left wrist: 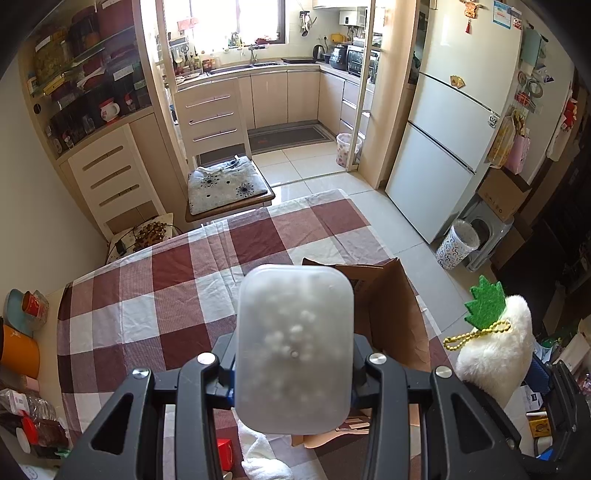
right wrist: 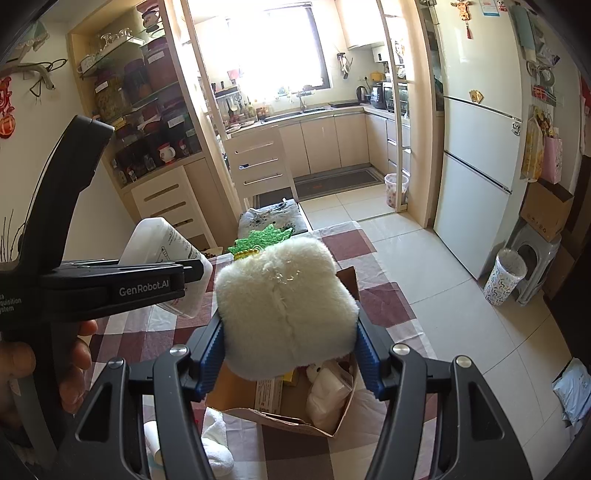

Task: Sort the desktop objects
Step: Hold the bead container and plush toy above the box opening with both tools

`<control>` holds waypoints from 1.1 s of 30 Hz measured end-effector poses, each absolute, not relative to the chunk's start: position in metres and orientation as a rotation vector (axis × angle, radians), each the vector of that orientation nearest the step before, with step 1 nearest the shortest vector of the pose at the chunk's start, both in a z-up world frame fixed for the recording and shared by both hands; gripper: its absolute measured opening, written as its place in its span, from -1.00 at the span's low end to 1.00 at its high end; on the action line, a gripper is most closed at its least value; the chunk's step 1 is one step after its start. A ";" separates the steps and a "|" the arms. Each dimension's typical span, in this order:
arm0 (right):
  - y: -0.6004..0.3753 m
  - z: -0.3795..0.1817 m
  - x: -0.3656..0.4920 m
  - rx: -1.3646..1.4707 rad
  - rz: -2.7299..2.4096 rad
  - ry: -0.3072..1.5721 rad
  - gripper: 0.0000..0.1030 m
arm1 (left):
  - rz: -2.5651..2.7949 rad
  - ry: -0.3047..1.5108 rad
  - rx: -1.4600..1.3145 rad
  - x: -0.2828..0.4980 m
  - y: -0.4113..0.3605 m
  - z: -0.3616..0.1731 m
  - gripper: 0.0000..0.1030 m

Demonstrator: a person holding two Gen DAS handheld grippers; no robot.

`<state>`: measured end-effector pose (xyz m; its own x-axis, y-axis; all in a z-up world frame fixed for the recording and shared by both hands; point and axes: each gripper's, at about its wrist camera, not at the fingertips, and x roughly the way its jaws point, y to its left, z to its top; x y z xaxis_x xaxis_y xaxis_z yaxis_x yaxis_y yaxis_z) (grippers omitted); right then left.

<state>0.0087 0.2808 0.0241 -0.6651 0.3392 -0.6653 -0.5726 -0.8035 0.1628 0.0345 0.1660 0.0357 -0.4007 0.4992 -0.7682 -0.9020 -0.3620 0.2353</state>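
Plastic box (left wrist: 293, 350), plush toy (right wrist: 286, 306), seemingly aloft.

Beyond the desk, a white slatted chair (left wrist: 218, 122) stood pushed close to its far edge, a folded floral cushion (left wrist: 225, 186) lying on the seat. Behind it, the kitchen opened up: sink and tap (left wrist: 255, 61) under a bright window (left wrist: 236, 18), a dark floor mat (left wrist: 288, 136) on pale tiles, a kettle (left wrist: 318, 51) on the counter. Over on the right, a tall white fridge (left wrist: 458, 122) filled the wall, a patterned waste bin (left wrist: 456, 245) just beside its lower corner, with a grey plastic stool (left wrist: 491, 229) carrying a cardboard carton (left wrist: 504, 195) next to that. On the left, glass shelves (left wrist: 81, 66) were packed with jars, and a second, pinkish bin (left wrist: 347, 147) sat by the doorway.
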 end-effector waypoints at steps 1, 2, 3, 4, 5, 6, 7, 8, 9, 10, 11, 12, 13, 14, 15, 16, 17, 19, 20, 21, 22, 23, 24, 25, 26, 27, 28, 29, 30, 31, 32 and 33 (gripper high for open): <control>0.281 0.023 0.009 -0.871 2.428 0.495 0.21 | 1.892 0.821 -0.746 0.035 0.166 0.035 -0.21; 0.281 0.023 0.009 -0.873 2.429 0.496 0.21 | 1.891 0.821 -0.747 0.035 0.167 0.035 -0.21; 0.280 0.022 0.009 -0.874 2.429 0.496 0.21 | 1.890 0.821 -0.747 0.035 0.167 0.034 -0.21; 0.280 0.022 0.009 -0.875 2.429 0.496 0.21 | 1.889 0.822 -0.748 0.035 0.167 0.034 -0.21; 0.280 0.022 0.009 -0.875 2.429 0.496 0.21 | 1.888 0.822 -0.749 0.035 0.167 0.034 -0.21; 0.280 0.021 0.009 -0.875 2.430 0.496 0.21 | 1.888 0.822 -0.750 0.035 0.167 0.034 -0.21; 0.280 0.021 0.008 -0.876 2.430 0.495 0.21 | 1.887 0.822 -0.751 0.034 0.168 0.033 -0.21; 0.280 0.021 0.008 -0.877 2.431 0.495 0.21 | 1.887 0.822 -0.752 0.034 0.168 0.033 -0.21; 0.280 0.021 0.009 -0.878 2.431 0.496 0.21 | 1.886 0.822 -0.754 0.033 0.168 0.033 -0.21; 0.280 0.020 0.008 -0.879 2.431 0.496 0.21 | 1.885 0.822 -0.755 0.033 0.168 0.032 -0.21; 0.280 0.019 0.008 -0.880 2.432 0.497 0.21 | 1.885 0.823 -0.755 0.033 0.168 0.032 -0.21; 0.279 0.019 0.008 -0.881 2.432 0.497 0.21 | 1.884 0.823 -0.755 0.033 0.168 0.032 -0.21; 0.279 0.018 0.009 -0.881 2.433 0.497 0.21 | 1.884 0.823 -0.756 0.033 0.168 0.031 -0.21; 0.279 0.018 0.009 -0.882 2.433 0.498 0.21 | 1.883 0.823 -0.756 0.033 0.169 0.031 -0.21; 0.279 0.018 0.009 -0.882 2.433 0.498 0.21 | 1.883 0.823 -0.756 0.033 0.169 0.031 -0.21; 0.279 0.018 0.009 -0.882 2.433 0.497 0.21 | 1.883 0.823 -0.756 0.033 0.169 0.031 -0.21; 0.279 0.017 0.008 -0.883 2.434 0.497 0.21 | 1.883 0.823 -0.756 0.033 0.169 0.031 -0.21; 0.278 0.016 0.008 -0.885 2.434 0.497 0.21 | 1.881 0.824 -0.757 0.033 0.169 0.029 -0.21; 0.278 0.016 0.008 -0.887 2.434 0.497 0.21 | 1.881 0.823 -0.757 0.033 0.169 0.029 -0.21; 0.277 0.015 0.007 -0.888 2.434 0.498 0.21 | 1.881 0.824 -0.757 0.033 0.169 0.029 -0.21; 0.277 0.014 0.007 -0.890 2.434 0.498 0.21 | 1.880 0.824 -0.757 0.033 0.170 0.028 -0.21; 0.277 0.014 0.007 -0.891 2.434 0.498 0.21 | 1.878 0.825 -0.758 0.033 0.170 0.027 -0.21; 0.278 0.014 0.007 -0.893 2.435 0.498 0.21 | 1.877 0.826 -0.759 0.033 0.171 0.026 -0.21; 0.278 0.014 0.007 -0.894 2.435 0.498 0.21 | 1.876 0.827 -0.759 0.033 0.171 0.026 -0.21; 0.277 0.013 0.006 -0.896 2.435 0.498 0.21 | 1.875 0.828 -0.760 0.033 0.171 0.025 -0.21; 0.277 0.013 0.006 -0.897 2.435 0.498 0.21 | 1.874 0.829 -0.760 0.033 0.171 0.024 -0.21; 0.277 0.012 0.006 -0.899 2.435 0.497 0.21 | 1.873 0.830 -0.761 0.033 0.171 0.024 -0.21; 0.277 0.012 0.006 -0.900 2.435 0.497 0.21 | 1.872 0.830 -0.762 0.033 0.171 0.023 -0.21; 0.277 0.012 0.006 -0.902 2.434 0.497 0.21 | 1.872 0.831 -0.761 0.033 0.171 0.023 -0.21; 0.278 0.012 0.006 -0.904 2.434 0.497 0.21 | 1.871 0.831 -0.761 0.033 0.172 0.023 -0.21; 0.278 0.011 0.006 -0.905 2.434 0.496 0.21 | 1.870 0.832 -0.761 0.033 0.172 0.023 -0.21; 0.278 0.011 0.006 -0.907 2.433 0.496 0.21 | 1.869 0.833 -0.761 0.032 0.172 0.023 -0.21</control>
<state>0.0058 0.2783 0.0106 -0.6575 0.3187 -0.6827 -0.5605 -0.8125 0.1605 0.0323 0.1719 0.0227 -0.3832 0.4914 -0.7821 -0.9101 -0.3453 0.2290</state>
